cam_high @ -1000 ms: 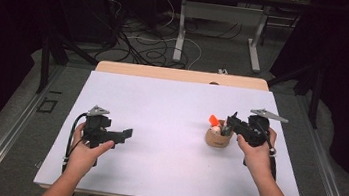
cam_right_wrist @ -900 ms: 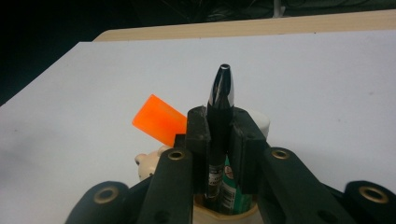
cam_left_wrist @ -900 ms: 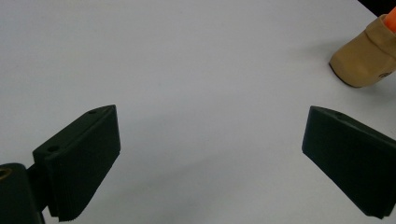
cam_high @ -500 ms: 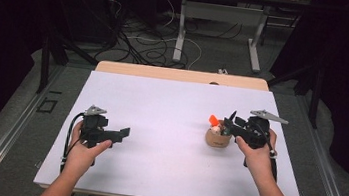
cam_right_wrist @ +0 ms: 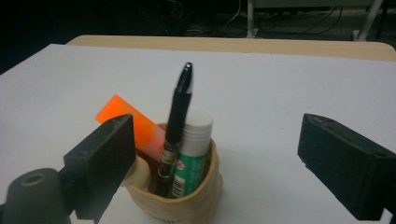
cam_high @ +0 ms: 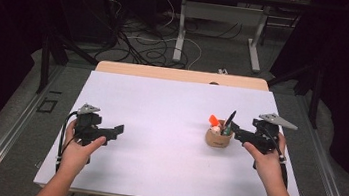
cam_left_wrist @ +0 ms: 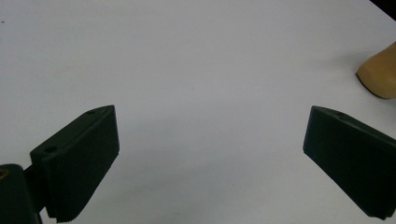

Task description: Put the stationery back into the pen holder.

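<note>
Right gripper [cam_right_wrist: 210, 158] agape just beside tan cup [cam_right_wrist: 187, 196] of black pen [cam_right_wrist: 176, 126], glue stick [cam_right_wrist: 194, 154], orange marker [cam_right_wrist: 135, 126].

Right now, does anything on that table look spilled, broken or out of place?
Nothing stands out. The tan cup sits upright with the black pen, the glue stick and the orange piece inside it. Both grippers, left and right, are open.
</note>
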### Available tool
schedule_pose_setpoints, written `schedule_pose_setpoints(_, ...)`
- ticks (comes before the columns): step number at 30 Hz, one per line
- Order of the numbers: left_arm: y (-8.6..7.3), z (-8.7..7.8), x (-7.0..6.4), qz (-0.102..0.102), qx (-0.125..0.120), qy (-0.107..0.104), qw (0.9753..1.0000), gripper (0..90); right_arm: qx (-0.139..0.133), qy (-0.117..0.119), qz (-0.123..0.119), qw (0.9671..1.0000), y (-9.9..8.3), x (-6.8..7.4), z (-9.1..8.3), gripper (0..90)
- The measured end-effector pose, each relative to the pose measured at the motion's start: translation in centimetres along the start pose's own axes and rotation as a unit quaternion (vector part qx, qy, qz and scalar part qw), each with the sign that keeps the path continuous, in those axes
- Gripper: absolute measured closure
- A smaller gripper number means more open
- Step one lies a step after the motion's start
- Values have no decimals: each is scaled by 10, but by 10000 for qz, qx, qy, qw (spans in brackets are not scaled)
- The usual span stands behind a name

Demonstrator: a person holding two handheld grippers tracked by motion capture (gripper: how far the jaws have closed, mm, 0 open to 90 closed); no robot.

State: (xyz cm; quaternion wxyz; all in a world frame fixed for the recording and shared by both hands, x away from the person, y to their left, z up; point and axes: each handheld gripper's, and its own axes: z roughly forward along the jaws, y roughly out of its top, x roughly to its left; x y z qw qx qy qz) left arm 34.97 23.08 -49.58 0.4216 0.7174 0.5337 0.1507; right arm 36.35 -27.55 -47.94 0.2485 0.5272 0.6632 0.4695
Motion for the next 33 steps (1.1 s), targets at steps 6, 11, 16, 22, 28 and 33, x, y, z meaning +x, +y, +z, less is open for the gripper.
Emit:
schedule_pose_setpoints(6, -2, -1, 7, 136, -32, 83, 9999, 6, 59, -168, 128, 9998, -7, -18, -2, 0)
schedule_pose_setpoints(11, -5, 0, 16, 186, -41, 223, 9996, 4, 135, -217, 95, 9996, -13, -28, -2, 0)
schedule_pose_setpoints(16, -7, -1, 23, 186, -111, 246, 9995, 4, 255, -233, -75, 9994, -20, -34, 1, 0)
schedule_pose_setpoints(22, -10, 0, 30, 171, -15, 323, 9993, 4, 393, -268, -82, 9988, -27, -39, 6, 0)
schedule_pose_setpoints(28, -12, 1, 34, 146, 4, 383, 9992, 4, 452, -249, -62, 9986, -31, -39, 8, 0)
schedule_pose_setpoints(33, -12, 2, 36, 124, -52, 428, 9990, 4, 507, -271, -115, 9983, -32, -40, 10, 0)
